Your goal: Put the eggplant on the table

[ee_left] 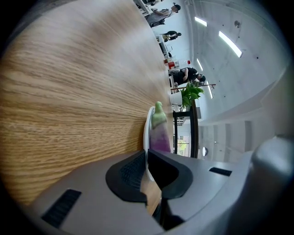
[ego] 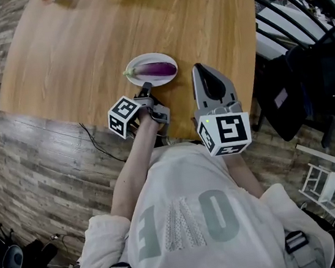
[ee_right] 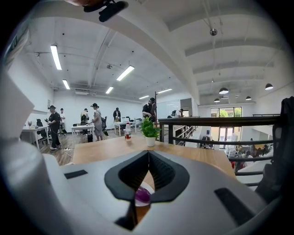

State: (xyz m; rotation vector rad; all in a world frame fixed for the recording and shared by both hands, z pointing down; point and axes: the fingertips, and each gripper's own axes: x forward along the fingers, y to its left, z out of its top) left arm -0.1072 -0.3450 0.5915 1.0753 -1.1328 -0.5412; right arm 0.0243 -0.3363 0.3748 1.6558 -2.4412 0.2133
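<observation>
Risks from here:
- The left gripper (ego: 145, 92) has its jaws nearly closed, pinching the near rim of the white plate (ego: 144, 58). A tug or lift on that rim would probably tip or drag the plate, and the eggplant (ego: 157, 70) could roll off on its own.
- The right gripper (ego: 199, 69) is just beside the plate with its jaws together and nothing held. It must open before any grasp, and pushing in closed would likely shove the eggplant across the plate.
- The skin looks smooth and rounded, so a grip near either end may slip. The middle seems the safer place.
- The plate sits near the bench (ego: 80, 43) edge, so a hard shove toward the person risks sending it over.

Eggplant: it lies lengthwise across the plate, not yet on the bench. It is small and glossy purple, paler toward the green cap, which points to the left in the head view. It is clear of both grippers.
</observation>
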